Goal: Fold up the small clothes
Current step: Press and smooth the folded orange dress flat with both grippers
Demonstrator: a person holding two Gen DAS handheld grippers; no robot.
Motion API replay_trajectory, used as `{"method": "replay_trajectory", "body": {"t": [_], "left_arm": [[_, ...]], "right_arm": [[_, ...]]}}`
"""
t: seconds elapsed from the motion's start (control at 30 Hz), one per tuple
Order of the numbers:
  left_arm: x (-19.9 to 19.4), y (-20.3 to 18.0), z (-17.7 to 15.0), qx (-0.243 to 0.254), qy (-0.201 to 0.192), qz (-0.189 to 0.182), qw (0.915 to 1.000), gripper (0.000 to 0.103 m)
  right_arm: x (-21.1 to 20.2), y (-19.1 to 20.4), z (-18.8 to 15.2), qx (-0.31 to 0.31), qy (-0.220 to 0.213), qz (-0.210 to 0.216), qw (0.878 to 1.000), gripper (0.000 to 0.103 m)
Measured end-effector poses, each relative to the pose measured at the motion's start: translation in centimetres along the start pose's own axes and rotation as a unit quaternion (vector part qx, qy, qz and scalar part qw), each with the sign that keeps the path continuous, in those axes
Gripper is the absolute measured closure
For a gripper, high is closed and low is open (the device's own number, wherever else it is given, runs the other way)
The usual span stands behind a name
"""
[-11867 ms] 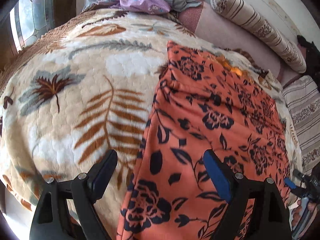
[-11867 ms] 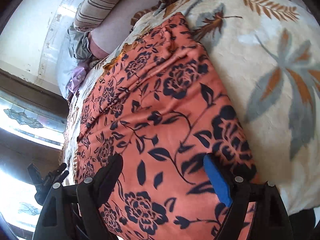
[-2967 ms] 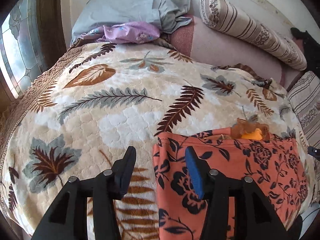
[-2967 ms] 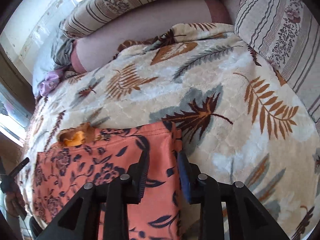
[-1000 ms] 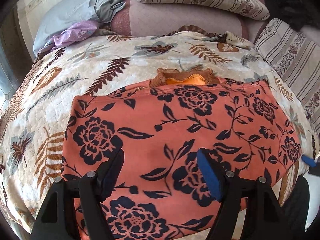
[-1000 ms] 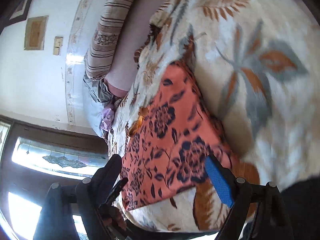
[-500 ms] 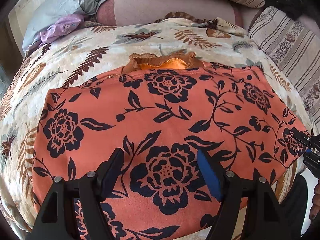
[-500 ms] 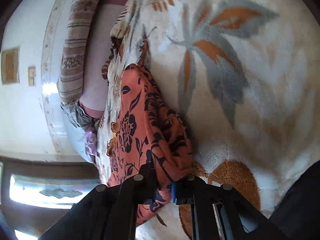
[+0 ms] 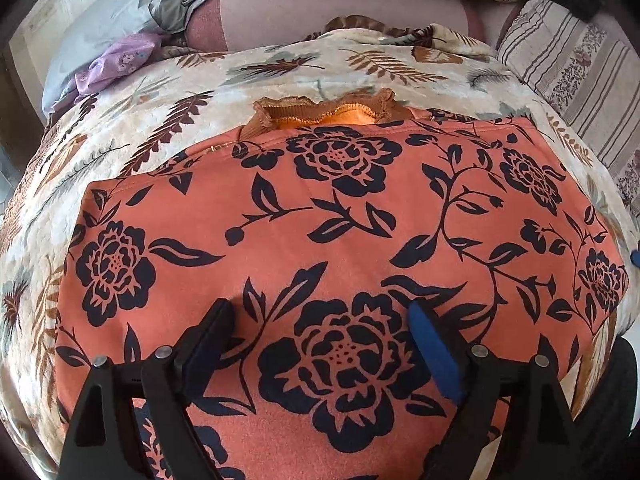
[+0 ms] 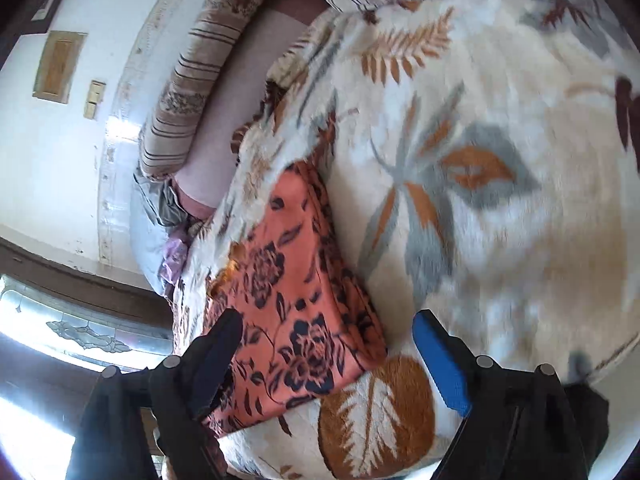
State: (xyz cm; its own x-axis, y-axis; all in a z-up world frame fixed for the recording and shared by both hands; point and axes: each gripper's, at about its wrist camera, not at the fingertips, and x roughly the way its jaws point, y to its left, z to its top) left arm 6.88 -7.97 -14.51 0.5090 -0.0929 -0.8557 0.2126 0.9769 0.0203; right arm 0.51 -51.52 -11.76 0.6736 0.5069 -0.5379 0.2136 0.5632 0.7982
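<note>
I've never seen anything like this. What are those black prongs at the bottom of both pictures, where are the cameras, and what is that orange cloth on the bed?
There is no robot here. A person holds a two-fingered tool in each hand, and a wide-angle camera on each tool looks forward along its fingers, which is why everything bulges.

One picture looks from the left hand-held gripper, which points down over the orange garment with dark blue flowers. The garment lies folded on a cream blanket printed with leaves, and a ruffled orange edge peeks out at its far side.

The other picture looks from the right hand-held gripper, tilted, at the garment's near corner.

Both grippers stand open and hold nothing; their jaws have just been opening. Striped pillows and a grey pillow lie at the head of the bed.
</note>
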Motion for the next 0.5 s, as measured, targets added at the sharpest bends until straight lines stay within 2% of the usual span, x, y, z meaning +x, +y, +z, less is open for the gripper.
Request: {"method": "replay_trajectory", "body": {"t": [0.13,0.3,0.33,0.37,0.43,0.5], "left_arm": [[0.1,-0.1,-0.2,-0.001,-0.008,0.004,1.0000,0.013],[0.2,-0.1,-0.1,0.000,-0.006,0.000,1.0000,0.013],[0.2,0.0,-0.1,0.000,-0.007,-0.001,1.0000,0.012],[0.2,0.0,-0.2,0.000,-0.008,-0.002,1.0000,0.012],[0.3,0.1,-0.2,0.001,-0.010,-0.004,0.9999,0.011],[0.4,0.3,-0.1,0.002,-0.012,-0.006,0.9999,0.010]], "right_arm": [[5.8,1.8,5.2,-0.025,0.063,0.034,0.997,0.014],[14.7,3.6,10.0,-0.068,0.136,-0.018,0.988,0.016],[16.2,3.8,10.3,-0.073,0.157,-0.024,0.985,0.020],[17.7,3.9,10.2,-0.075,0.176,-0.033,0.981,0.043],[18.9,5.1,9.9,-0.117,0.181,-0.090,0.972,0.080],[18.2,5.4,10.3,-0.123,0.143,-0.113,0.976,0.081]]}}
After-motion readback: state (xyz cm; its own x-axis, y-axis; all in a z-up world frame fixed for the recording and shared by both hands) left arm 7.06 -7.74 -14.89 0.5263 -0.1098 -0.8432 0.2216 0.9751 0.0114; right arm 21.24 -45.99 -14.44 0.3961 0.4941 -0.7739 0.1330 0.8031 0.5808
